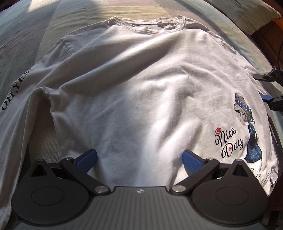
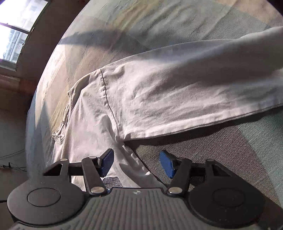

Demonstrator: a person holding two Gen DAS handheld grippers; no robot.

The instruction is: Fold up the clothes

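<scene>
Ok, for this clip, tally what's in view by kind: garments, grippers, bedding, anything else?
White long-sleeve shirt: 1
Handheld grippers: 2, the left gripper and the right gripper, both open above the shirt
Patterned bed cover: 1
Pillow: 1
Window: 1
Total: 6

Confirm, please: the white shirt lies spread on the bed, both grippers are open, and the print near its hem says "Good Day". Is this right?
Not quite. The print on the white shirt says "Nice Day", not "Good Day"; the left wrist view shows it beside a drawn figure. The rest holds: the shirt lies spread on the bed, and the left gripper and the right gripper are both open.
</scene>
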